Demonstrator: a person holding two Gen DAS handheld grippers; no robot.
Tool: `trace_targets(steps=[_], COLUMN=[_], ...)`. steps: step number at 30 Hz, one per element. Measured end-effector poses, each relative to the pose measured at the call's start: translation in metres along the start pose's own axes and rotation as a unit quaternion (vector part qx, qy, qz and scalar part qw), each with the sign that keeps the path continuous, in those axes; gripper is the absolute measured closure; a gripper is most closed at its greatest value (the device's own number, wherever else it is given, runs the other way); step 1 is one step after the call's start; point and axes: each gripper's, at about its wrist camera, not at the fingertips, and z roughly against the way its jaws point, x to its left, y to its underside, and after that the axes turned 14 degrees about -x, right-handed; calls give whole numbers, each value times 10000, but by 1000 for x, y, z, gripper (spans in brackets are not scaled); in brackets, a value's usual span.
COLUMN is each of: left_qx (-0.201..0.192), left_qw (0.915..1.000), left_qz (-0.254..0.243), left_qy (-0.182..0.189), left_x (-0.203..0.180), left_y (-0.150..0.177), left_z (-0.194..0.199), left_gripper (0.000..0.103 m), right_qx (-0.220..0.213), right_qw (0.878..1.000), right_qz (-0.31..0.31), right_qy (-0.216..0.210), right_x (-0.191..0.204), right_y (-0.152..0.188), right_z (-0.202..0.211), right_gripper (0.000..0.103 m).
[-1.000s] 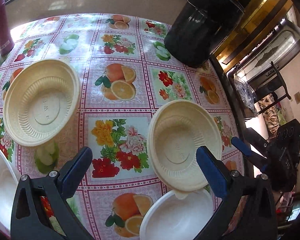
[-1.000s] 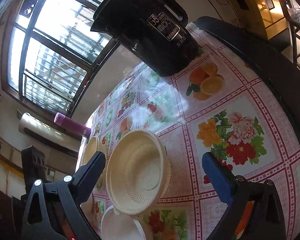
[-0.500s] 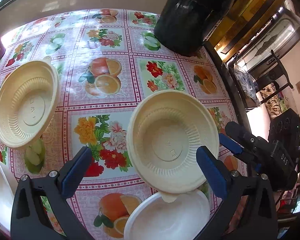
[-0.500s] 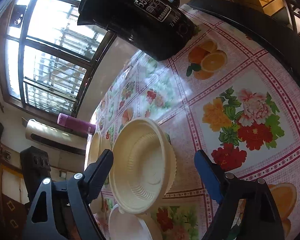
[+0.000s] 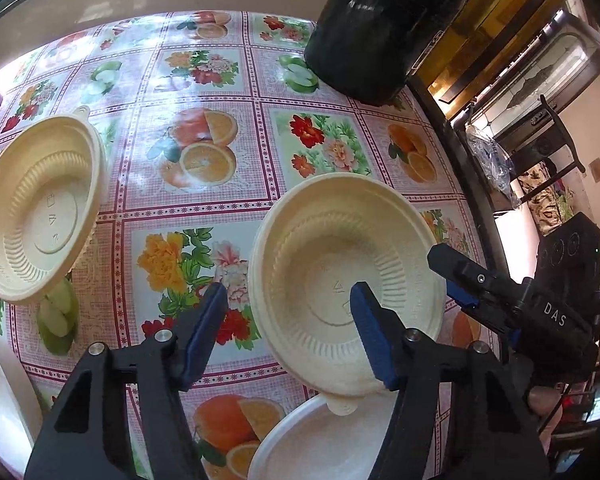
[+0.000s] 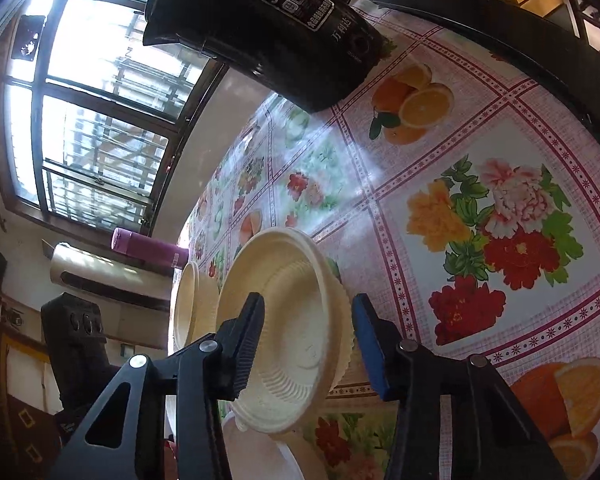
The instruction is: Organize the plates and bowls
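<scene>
LEFT WRIST VIEW
- Left gripper (image 5: 286,326): jaws partly spread and have just been closing; they straddle the near-left rim of the cream bowl (image 5: 346,280). One blue pad is inside the bowl, the other outside over the tablecloth (image 5: 204,80). No pad visibly presses on the wall yet.
- Key relation: the bowl wall runs between the jaws, directly ahead and below. The bowl is round, so no long axis governs the grip.
- Right gripper (image 5: 454,280): reaches in from the right, at the bowl's far-right rim. Both hands are at the same bowl, on opposite sides.
- Obstruction: a white plate (image 5: 320,440) lies just beside the bowl's near edge; the bowl's small tab overlaps it.
- Surroundings: a second cream bowl (image 5: 40,208) sits well apart at left; a black appliance (image 5: 380,28) stands at the far edge.

RIGHT WRIST VIEW
- Right gripper (image 6: 306,328): jaws half spread and have just been closing, with the cream bowl (image 6: 284,320) rim and side wall between them. Left finger inside the bowl, right pad just outside the ribbed wall; firm contact cannot be confirmed.
- Beyond: second cream bowl (image 6: 190,308), purple bottle (image 6: 148,246).
- Judgement: finishing either pinch should secure the rim for stacking; lifting may disturb the white plate (image 6: 260,456).
</scene>
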Motion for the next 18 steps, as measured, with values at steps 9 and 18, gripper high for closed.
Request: trace_targets(steps=[9,18], left_qx=[-26,-58], left_qw=[9999,9999], left_qz=[69,106], left_qy=[87,59], left_x=[5,10], left_y=[0,2], left_z=[-1,-3], left_gripper=[63,83], right_qx=[46,42], right_qw=[9999,9996], right_qz=[2,33], right_qy=[156,280], right_x=[0,-3], right_y=[3,4], right_z=[-6,-8], right_gripper=[79,93])
